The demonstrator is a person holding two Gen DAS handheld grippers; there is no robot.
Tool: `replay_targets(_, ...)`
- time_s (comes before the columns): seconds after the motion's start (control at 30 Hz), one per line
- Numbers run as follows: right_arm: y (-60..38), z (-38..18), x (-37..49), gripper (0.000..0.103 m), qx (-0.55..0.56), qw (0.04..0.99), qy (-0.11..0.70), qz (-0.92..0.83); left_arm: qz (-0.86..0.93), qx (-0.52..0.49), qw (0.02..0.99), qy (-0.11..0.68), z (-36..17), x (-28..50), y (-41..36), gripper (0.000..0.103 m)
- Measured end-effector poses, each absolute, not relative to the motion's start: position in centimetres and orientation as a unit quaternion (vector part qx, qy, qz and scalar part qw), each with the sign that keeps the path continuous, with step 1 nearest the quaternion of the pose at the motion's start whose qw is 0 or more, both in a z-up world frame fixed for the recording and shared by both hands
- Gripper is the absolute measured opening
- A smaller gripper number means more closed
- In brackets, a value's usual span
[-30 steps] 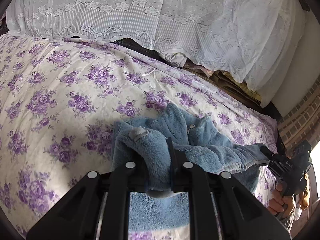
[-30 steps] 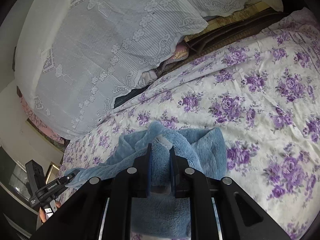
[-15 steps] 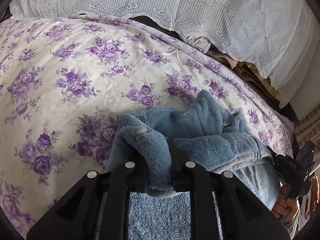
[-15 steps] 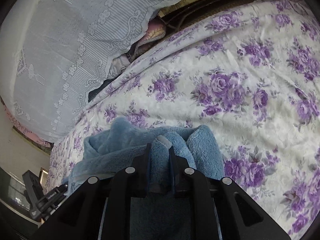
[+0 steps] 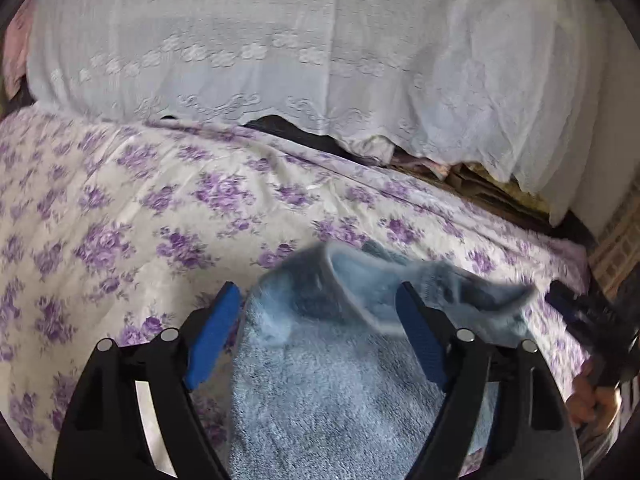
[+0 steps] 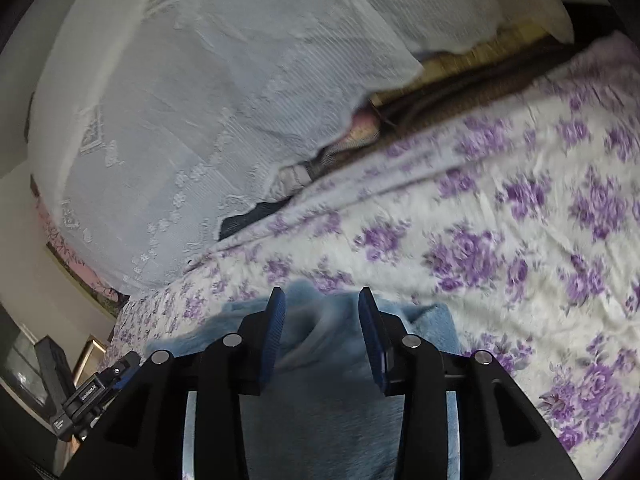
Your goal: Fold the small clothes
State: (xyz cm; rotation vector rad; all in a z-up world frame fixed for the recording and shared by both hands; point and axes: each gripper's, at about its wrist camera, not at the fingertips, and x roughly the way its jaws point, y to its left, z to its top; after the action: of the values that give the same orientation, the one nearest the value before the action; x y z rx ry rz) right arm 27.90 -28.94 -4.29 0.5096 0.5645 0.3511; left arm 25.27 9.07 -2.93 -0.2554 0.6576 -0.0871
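A small fluffy light-blue garment (image 5: pixel 320 380) lies on the purple-flowered bedspread (image 5: pixel 120 208), its top part folded over the rest. My left gripper (image 5: pixel 318 296) is open, its blue pads wide apart on either side of the folded edge, holding nothing. In the right wrist view the same garment (image 6: pixel 320 412) lies under my right gripper (image 6: pixel 322 300), which is open with the fleece between its pads but not pinched. The right gripper also shows at the far right of the left wrist view (image 5: pixel 592 320), and the left gripper at the lower left of the right wrist view (image 6: pixel 92 392).
A large white lace-covered pillow pile (image 5: pixel 320 48) runs along the back of the bed, also in the right wrist view (image 6: pixel 180 112). Dark folded bedding (image 5: pixel 480 188) lies under it. A brick wall (image 5: pixel 616 244) is at the right edge.
Both grippers were shut on the blue garment's edge and have opened and let it go. The garment has dropped folded onto itself, and both grippers have tilted up.
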Motion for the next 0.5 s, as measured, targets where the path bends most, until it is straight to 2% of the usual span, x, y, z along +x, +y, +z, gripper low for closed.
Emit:
replay_targets(0.27,-22.2,-5.4,28.1,0.037,0.132,0.918,0.322,0.192,-0.011,-0.041,0.926,0.374,-6.0,27.7,5.7,0.078)
replay_targets(0.43,-21.2,-6.7,32.0,0.038,0.156,0.904,0.364,0.160,0.029,-0.121,0.906,0.405,-6.9,31.1,8.4,0.079)
replay_targets(0.5,-20.6,-7.9,33.9,0.042,0.154,0.897,0.387,0.148,0.046,-0.129,0.895,0.425,-7.8,32.7,9.1,0.092)
